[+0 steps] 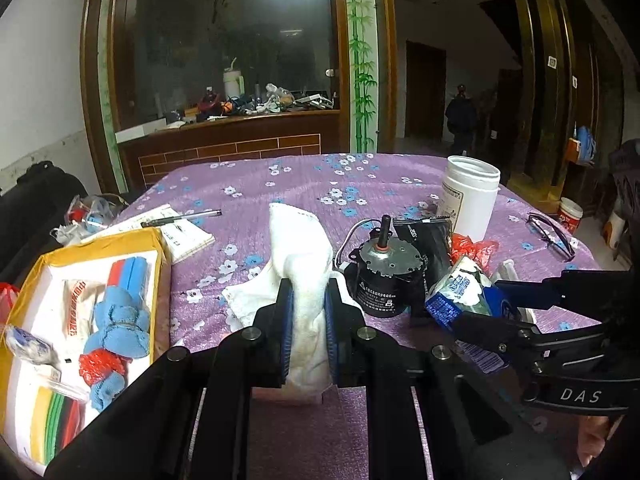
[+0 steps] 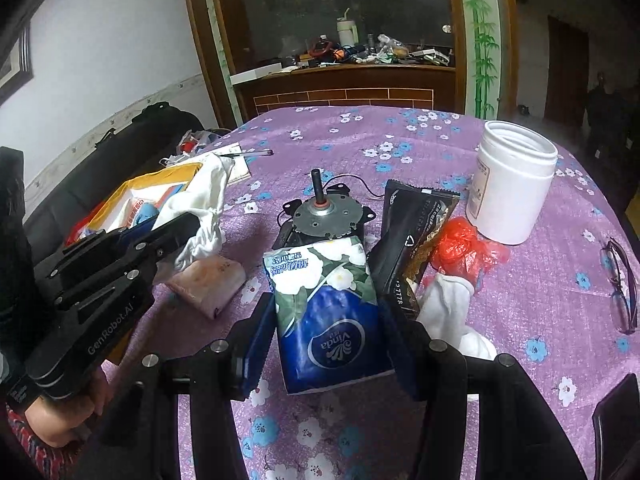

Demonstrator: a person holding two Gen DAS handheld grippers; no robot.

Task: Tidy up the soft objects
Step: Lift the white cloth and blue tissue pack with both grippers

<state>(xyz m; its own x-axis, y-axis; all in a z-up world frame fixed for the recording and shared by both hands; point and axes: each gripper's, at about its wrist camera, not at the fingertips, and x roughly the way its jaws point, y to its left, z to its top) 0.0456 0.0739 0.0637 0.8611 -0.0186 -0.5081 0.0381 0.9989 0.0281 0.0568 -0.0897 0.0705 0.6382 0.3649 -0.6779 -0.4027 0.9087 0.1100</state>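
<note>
My left gripper [image 1: 307, 308] is shut on a white sock [image 1: 300, 248] and holds it over the purple flowered tablecloth [image 1: 280, 176]; the sock also shows in the right wrist view [image 2: 200, 204]. My right gripper [image 2: 326, 320] is shut on a blue Vinda tissue pack [image 2: 328, 312], seen from the side in the left wrist view [image 1: 460, 292]. A yellow-rimmed box [image 1: 100, 244] at the left holds a blue cloth toy [image 1: 120, 324] and other soft items. A pink tissue pack [image 2: 208, 276] lies under the left gripper.
A small electric motor [image 1: 384, 276] stands in the middle. A black snack bag [image 2: 416, 232], a red plastic bag [image 2: 460, 248], a white jar [image 2: 512, 188], another white sock [image 2: 444, 304], glasses [image 2: 620, 280], a notepad [image 1: 188, 236] and a pen [image 1: 180, 219] lie around.
</note>
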